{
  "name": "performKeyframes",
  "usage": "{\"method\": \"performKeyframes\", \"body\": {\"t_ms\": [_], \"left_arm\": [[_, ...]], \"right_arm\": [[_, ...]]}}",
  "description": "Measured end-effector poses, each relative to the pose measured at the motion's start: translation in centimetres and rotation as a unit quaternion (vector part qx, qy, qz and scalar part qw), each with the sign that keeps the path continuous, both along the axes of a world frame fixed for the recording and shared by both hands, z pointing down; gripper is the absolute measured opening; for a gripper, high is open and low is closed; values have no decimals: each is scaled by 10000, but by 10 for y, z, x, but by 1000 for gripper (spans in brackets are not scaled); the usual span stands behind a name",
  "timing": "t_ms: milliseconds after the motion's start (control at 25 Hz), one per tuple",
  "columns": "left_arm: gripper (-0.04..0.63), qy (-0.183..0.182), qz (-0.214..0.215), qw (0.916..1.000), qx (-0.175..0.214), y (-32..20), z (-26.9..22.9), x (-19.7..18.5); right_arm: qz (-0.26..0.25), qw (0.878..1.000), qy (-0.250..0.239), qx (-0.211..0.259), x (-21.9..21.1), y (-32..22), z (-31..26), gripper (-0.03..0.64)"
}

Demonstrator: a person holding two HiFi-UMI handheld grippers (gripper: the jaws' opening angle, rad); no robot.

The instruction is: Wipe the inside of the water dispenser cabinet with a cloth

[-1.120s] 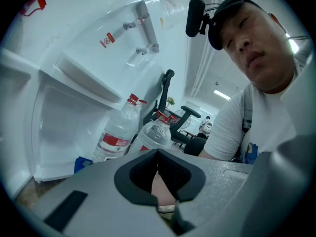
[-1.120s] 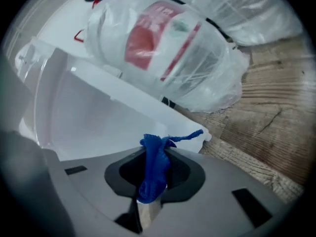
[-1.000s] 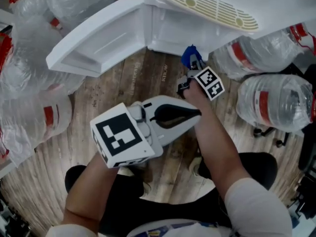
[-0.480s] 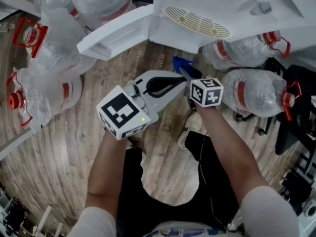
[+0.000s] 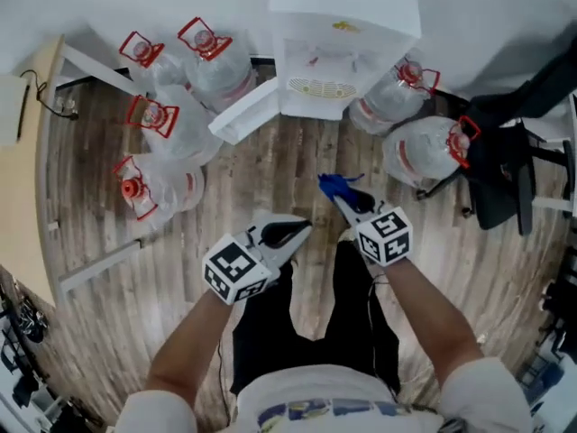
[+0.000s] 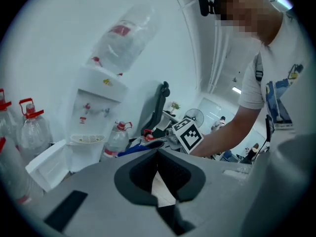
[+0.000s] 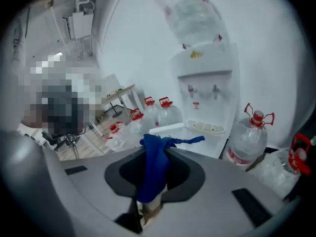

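We hold both grippers out over the wooden floor (image 5: pixel 135 314), well apart from the water dispenser (image 5: pixel 347 25), which stands against the wall with its cabinet door (image 5: pixel 243 111) swung open at its left. The right gripper (image 5: pixel 335 195) is clamped on the blue cloth (image 7: pixel 154 169), which hangs bunched between its jaws, a twisted tail poking toward the dispenser. The left gripper (image 6: pixel 157 151) has its jaw tips pressed together and carries nothing. Water bottles (image 5: pixel 153 115) with red handles crowd both sides of the dispenser, and what looks like a dark office chair (image 5: pixel 500 165) sits at the right. The cabinet's inside is too small for us to make out.
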State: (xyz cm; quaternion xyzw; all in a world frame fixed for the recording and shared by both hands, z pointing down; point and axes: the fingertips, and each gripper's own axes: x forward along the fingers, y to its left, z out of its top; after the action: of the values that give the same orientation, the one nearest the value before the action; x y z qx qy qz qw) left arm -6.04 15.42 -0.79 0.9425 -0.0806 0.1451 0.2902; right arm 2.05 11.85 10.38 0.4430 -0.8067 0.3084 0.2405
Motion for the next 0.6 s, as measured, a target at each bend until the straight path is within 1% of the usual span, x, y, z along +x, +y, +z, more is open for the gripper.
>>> {"method": "performKeyframes", "body": {"t_ms": [120, 200, 240, 400, 520, 600], "left_arm": [[2, 17, 370, 9993, -25, 42, -79, -13], [2, 60, 524, 9985, 111, 61, -117, -19], [3, 53, 551, 9983, 176, 74, -132, -23], [3, 7, 456, 9981, 419, 130, -172, -35], [3, 116, 300, 9977, 604, 172, -201, -37], [2, 195, 319, 9972, 646, 207, -217, -40]], "right_arm": [[39, 9997, -54, 249, -21, 45, -89, 66], [10, 9988, -40, 481, -30, 68, -134, 66], [9, 9986, -76, 521, -34, 84, -152, 66], [-9, 9980, -205, 599, -44, 152, -198, 66], [43, 9961, -160, 867, -38, 189, -230, 66], [95, 9948, -132, 1006, -37, 218, -250, 66]]}}
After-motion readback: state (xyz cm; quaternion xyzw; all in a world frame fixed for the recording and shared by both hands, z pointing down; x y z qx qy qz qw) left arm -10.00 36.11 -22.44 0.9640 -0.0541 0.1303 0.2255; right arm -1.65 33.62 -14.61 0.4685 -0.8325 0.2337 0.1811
